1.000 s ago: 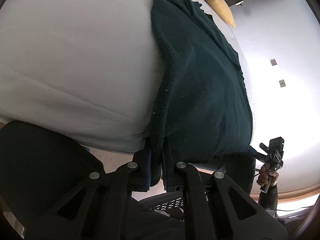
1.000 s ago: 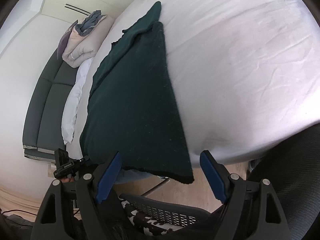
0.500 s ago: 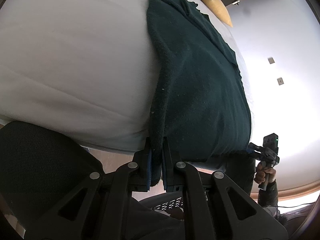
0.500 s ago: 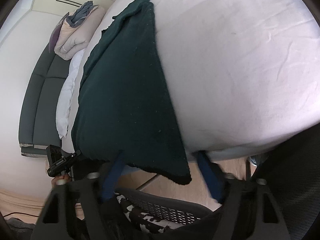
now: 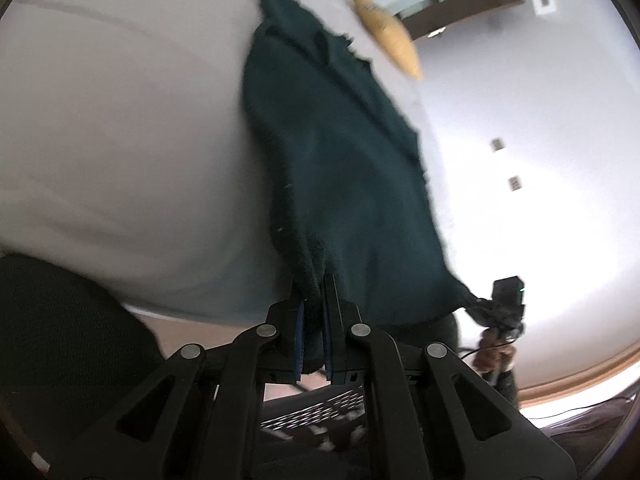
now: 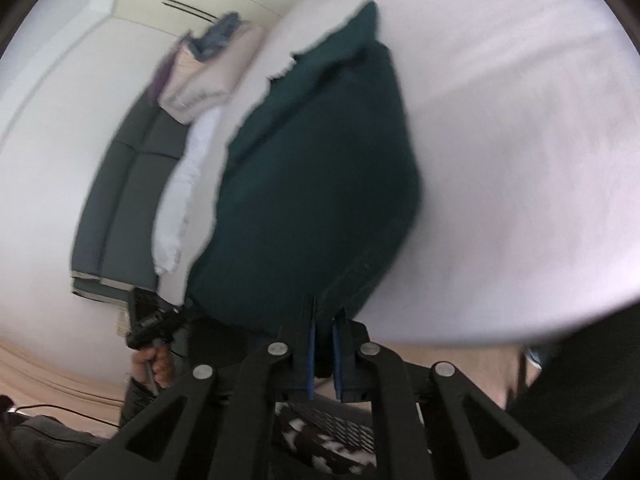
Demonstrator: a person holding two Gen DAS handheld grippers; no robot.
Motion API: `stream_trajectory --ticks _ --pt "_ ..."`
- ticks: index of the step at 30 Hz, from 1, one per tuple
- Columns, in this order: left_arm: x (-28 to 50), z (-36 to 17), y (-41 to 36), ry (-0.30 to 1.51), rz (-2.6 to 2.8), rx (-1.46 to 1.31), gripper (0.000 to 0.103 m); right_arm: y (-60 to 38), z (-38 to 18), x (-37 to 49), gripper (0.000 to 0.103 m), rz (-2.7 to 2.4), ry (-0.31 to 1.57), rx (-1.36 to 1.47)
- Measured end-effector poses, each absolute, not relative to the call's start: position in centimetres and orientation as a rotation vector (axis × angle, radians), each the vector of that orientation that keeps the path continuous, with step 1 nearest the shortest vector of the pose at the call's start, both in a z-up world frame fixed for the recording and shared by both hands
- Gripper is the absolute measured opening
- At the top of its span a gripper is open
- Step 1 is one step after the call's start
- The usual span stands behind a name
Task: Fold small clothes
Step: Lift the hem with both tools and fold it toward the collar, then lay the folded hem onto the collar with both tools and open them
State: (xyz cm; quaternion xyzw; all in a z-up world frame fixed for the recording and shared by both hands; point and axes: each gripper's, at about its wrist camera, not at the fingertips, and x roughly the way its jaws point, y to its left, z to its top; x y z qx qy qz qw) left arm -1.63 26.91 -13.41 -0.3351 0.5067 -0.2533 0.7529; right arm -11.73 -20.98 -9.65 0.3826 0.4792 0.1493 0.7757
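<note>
Bed (image 5: 120, 140) under a dark green garment (image 5: 340, 168), my 2 grippers clenched on its near corners.
Risk: my left gripper (image 5: 314, 312) and right gripper (image 6: 323, 322) bite only thin hem; uneven lifting could slip a corner, skewing the fold.

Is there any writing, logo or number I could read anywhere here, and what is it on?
None can be read.
Yellow pillow: faint dark marks, too blurred to read.
Dark green cloth, held by the left gripper and the right gripper: no label shows.
White bed: no text.
Wall plates: no marking legible.
</note>
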Motion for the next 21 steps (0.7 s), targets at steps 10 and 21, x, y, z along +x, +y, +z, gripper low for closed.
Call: stream_trajectory --ticks 10,21 --pt "0.4 -9.8 28.0 0.959 -0.646 -0.884 0.005 -20.3 -7.3 -8.0 0.008 0.394 0.948 0.865" --pt "6.1 -6.4 28.2 0.869 -0.671 -0.918 0.005 -21.8 -6.2 -2.5 0.008 0.391 0.836 0.943"
